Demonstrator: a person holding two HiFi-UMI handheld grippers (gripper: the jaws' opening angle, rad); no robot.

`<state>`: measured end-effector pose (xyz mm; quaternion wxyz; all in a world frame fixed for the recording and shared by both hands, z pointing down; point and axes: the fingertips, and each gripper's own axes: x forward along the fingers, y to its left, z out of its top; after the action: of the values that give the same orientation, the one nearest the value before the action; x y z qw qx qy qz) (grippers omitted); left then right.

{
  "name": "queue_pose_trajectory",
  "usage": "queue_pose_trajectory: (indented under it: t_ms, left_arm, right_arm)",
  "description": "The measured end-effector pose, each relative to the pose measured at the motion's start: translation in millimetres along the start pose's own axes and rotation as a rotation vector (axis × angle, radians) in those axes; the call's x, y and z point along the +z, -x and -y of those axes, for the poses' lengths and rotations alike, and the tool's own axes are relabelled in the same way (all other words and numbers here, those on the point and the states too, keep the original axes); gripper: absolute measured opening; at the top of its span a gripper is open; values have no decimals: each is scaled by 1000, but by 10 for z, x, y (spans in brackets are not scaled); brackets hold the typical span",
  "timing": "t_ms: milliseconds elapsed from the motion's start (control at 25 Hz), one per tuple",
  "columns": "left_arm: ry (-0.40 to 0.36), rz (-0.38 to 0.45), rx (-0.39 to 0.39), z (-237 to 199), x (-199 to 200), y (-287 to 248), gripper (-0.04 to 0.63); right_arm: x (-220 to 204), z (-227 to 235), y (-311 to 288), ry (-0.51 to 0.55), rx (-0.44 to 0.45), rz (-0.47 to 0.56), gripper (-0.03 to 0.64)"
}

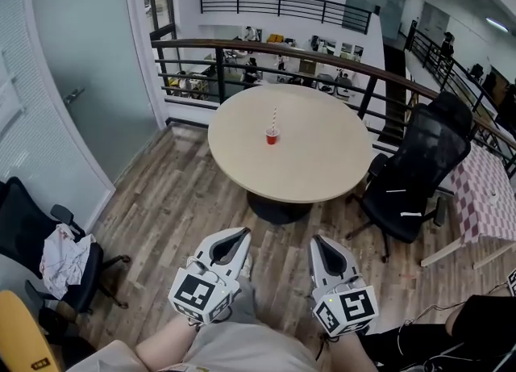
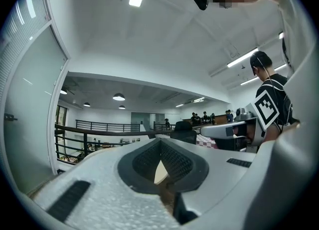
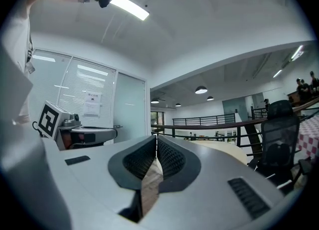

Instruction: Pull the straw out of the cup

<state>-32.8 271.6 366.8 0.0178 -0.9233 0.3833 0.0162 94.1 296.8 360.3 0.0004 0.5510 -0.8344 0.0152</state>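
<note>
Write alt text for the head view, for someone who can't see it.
A red cup with a striped straw stands on a round table, well beyond the left claw and right claw, both shut and held side by side. A black chair stands right of the table.

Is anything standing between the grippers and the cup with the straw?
Nothing visible does. The cup with its straw stands alone on the round table; only floor separates that table from the left gripper and right gripper. The black chair stands aside.
</note>
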Motion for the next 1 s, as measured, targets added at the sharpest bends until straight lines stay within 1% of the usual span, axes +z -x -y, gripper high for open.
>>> queue_pose_trajectory:
  t_ms: [160,360,560,720,920,1000]
  left_arm:
    - [12,15,-30,-120,-96,-228,14]
    - [18,11,-80,-363,-144,-654,14]
    - [-20,4,-103,-670,-135,-1074,14]
    - [-26,-6,-94,-1045,-202,-1367,14]
    - [25,-56,-48,-1551,-448,-1719,14]
    - [35,-68,-46,-1724,-516,-1879,14]
  right_arm:
    - [-66,107,-214,10,-14,-14,21]
    - [-49,326,-570,19,-38,0,21]
    - [-84,586,-986,-2,-69,-8,22]
    - [-112,770,-1416,-17,-78,-11,23]
    - [-76,979,-1912,-22,-97,8,23]
    - [-60,1070,-2127,-18,-106,10,23]
